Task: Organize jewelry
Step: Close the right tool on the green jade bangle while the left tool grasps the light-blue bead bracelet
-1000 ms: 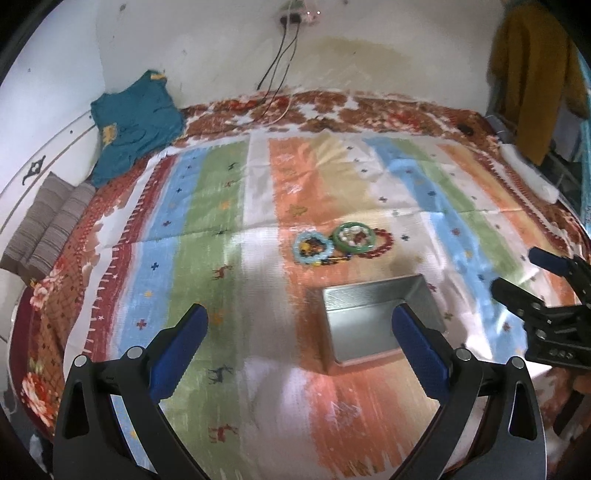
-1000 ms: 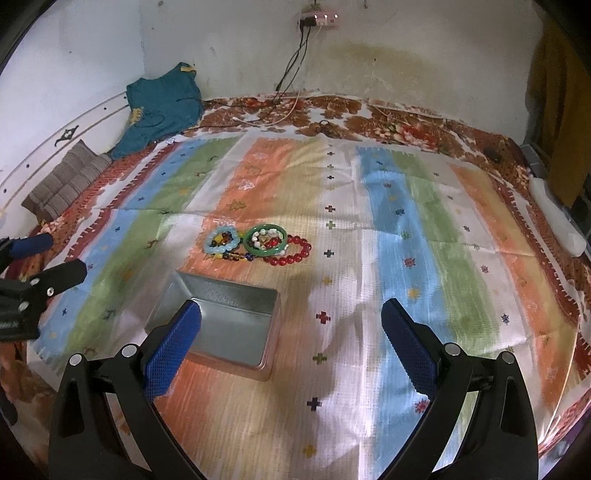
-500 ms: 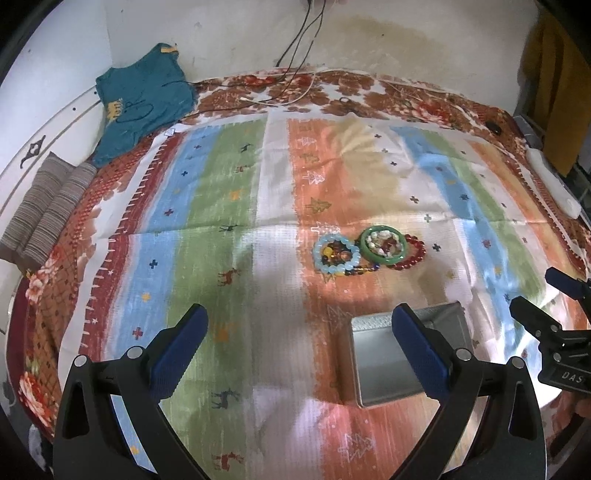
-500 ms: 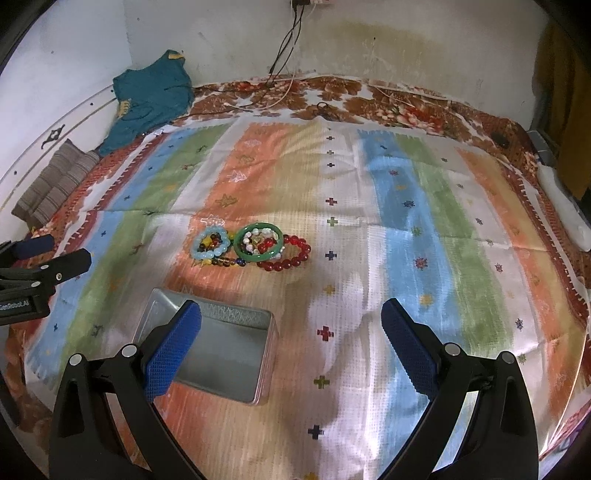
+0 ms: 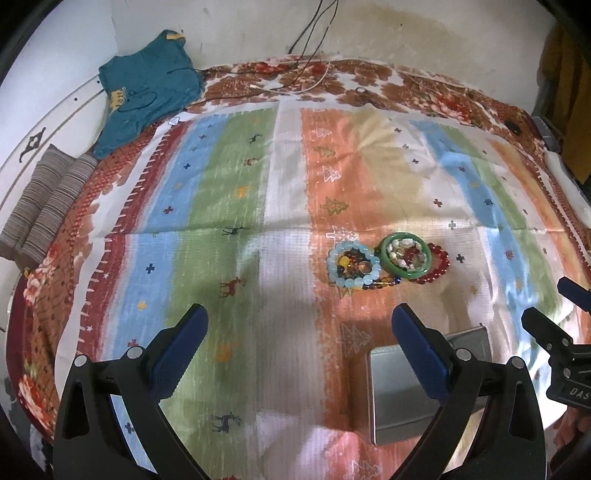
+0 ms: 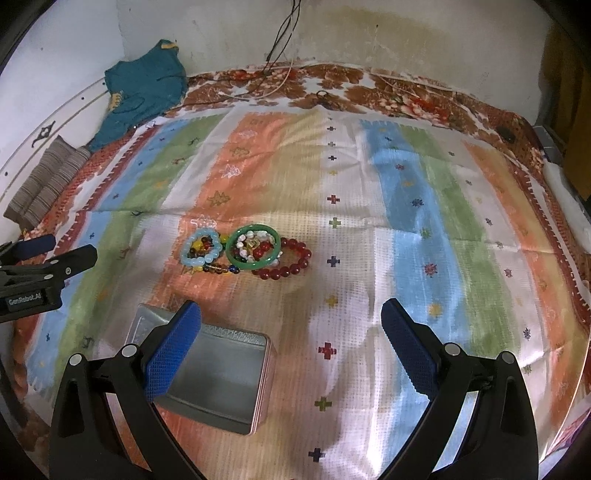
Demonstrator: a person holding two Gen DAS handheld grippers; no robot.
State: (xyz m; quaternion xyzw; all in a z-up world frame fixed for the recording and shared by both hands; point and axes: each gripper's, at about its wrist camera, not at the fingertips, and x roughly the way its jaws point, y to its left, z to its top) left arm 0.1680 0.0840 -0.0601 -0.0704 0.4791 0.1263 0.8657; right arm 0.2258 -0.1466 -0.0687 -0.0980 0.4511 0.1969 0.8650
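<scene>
**Several bracelets clustered on the cloth, tin waiting nearer you**

Several pieces of jewelry lie bunched together on the orange stripe of the striped woven cloth (image 6: 417,229). You have a pale blue beaded bracelet (image 6: 202,246) on the left of the cluster, with small yellow, red and dark beads inside its ring. Touching it on the right is a smooth green bangle (image 6: 255,248), and a heap of white and red beads sits within that. A dark red beaded bracelet (image 6: 291,260) pokes out from under the bangle on its right side, and a short strand of amber and dark beads (image 6: 219,269) runs along the near edge of the group.

Nearer to you than the cluster, and apart from it, stands an open rectangular silver metal tin (image 6: 221,380); nothing shows inside it. In your left wrist view the same tin (image 5: 402,402) sits low on the right, partly hidden by a finger.

Your right gripper (image 6: 290,347) hangs above the cloth with its blue-padded fingers spread wide, its left pad over the tin's near corner, holding nothing. Your left gripper (image 5: 299,349) is likewise spread wide and empty.

Farther off, a crumpled teal garment (image 5: 147,92) lies at the cloth's far left corner, beside a grey striped folded cushion (image 5: 44,199). Dark cables (image 6: 280,33) run down the stained white wall.
</scene>
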